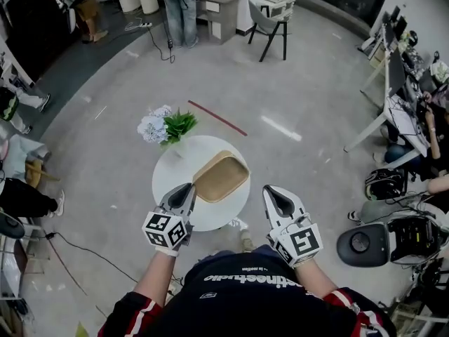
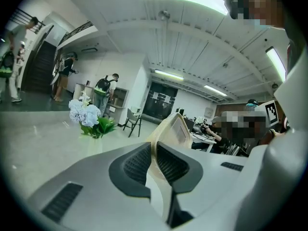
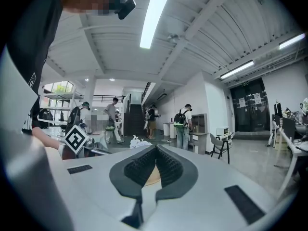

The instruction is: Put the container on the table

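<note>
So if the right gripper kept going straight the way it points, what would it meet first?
Probably the wooden tray on the round table, which shows just past the tips of the shut right gripper. Height is unclear, so it might pass over the tray.

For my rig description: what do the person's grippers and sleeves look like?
The left gripper and right gripper are pale grey, with dark ribbed pads and a cube of black-and-white square markers each. The sleeves are black with red and white stripes.
</note>
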`<state>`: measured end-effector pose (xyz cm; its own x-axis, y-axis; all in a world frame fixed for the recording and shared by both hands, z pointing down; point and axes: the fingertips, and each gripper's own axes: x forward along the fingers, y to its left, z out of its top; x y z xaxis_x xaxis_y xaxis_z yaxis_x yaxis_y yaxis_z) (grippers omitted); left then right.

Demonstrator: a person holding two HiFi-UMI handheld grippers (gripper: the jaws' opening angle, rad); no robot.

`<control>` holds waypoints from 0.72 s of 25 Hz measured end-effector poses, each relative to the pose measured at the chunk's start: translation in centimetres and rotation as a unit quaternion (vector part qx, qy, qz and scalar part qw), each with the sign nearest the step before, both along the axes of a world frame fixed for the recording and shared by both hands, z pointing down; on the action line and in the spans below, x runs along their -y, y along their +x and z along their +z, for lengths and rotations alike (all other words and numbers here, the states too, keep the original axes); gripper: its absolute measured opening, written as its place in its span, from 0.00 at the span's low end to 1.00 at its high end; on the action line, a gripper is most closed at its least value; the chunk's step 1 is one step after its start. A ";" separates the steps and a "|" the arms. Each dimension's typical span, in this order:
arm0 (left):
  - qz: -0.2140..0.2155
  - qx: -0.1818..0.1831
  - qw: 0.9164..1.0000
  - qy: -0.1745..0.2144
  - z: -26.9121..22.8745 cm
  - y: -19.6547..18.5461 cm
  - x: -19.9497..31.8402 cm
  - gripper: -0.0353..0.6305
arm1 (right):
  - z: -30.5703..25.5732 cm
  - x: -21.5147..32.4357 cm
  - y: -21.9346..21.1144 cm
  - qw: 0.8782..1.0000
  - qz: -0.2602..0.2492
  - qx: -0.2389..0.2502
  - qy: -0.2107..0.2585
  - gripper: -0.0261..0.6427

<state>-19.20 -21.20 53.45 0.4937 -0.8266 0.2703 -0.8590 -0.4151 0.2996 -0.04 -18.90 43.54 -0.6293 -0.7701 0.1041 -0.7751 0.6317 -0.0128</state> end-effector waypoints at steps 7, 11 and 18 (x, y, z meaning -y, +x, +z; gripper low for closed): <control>0.005 -0.026 0.999 -0.048 3.5 1.2 1.8 0.13 | 1.4 0.9 1.5 1.000 0.010 0.005 -0.016 0.06; 0.006 -0.041 0.996 -0.075 5.5 2.1 3.1 0.13 | 1.9 1.4 2.4 0.999 0.019 0.009 -0.025 0.06; 0.012 -0.027 0.993 -0.110 9.6 3.6 5.9 0.13 | 3.0 2.8 3.9 0.999 0.027 0.008 -0.035 0.06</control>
<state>-15.57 -27.06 63.09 0.5318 -0.7378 0.4156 -0.8296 -0.3553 0.4308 3.86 -21.66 46.56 -0.5891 -0.7943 0.1487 -0.8074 0.5860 -0.0688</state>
